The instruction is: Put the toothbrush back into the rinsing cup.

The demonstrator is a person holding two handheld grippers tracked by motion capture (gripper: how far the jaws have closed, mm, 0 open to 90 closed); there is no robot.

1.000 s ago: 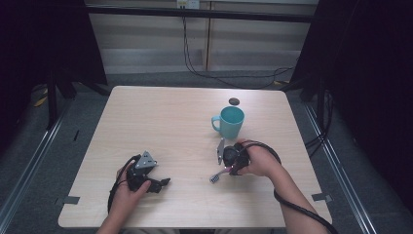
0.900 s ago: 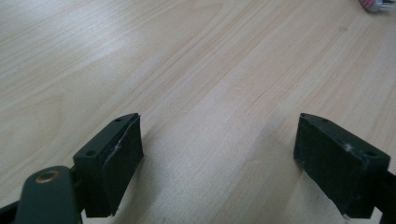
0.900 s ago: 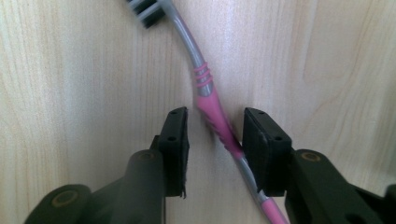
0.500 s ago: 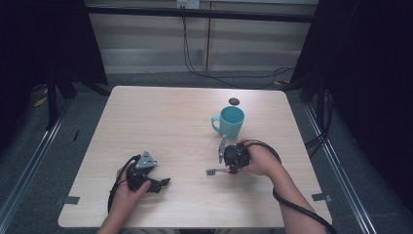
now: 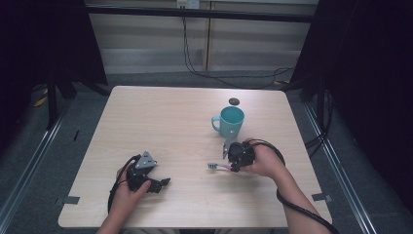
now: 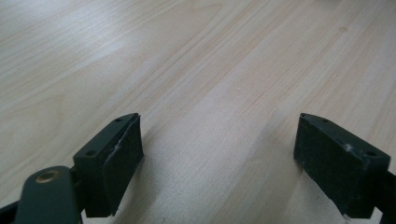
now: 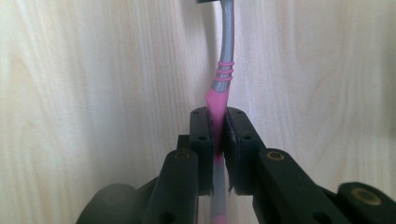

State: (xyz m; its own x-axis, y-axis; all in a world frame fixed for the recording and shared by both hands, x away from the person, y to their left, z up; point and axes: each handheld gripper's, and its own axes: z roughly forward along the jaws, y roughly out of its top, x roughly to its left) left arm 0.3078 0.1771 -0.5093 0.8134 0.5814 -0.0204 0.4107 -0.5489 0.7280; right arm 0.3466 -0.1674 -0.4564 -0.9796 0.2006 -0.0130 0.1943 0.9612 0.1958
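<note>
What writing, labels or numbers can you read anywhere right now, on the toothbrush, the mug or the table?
None can be read.
Toothbrush: pink and grey handle, no lettering visible.
Mug: plain teal, no print visible.
Table: bare wood grain.
Small dark disc behind the mug: too small to tell.

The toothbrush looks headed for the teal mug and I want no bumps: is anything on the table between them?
Nothing visible. The right gripper holds the toothbrush just in front of the teal mug, with bare table between.

Table (image 6: 196,70) pale wood-grain, satin sheen; toothbrush (image 7: 219,88) smooth pink-grey plastic; mug (image 5: 231,122) teal, perhaps glazed ceramic.
</note>
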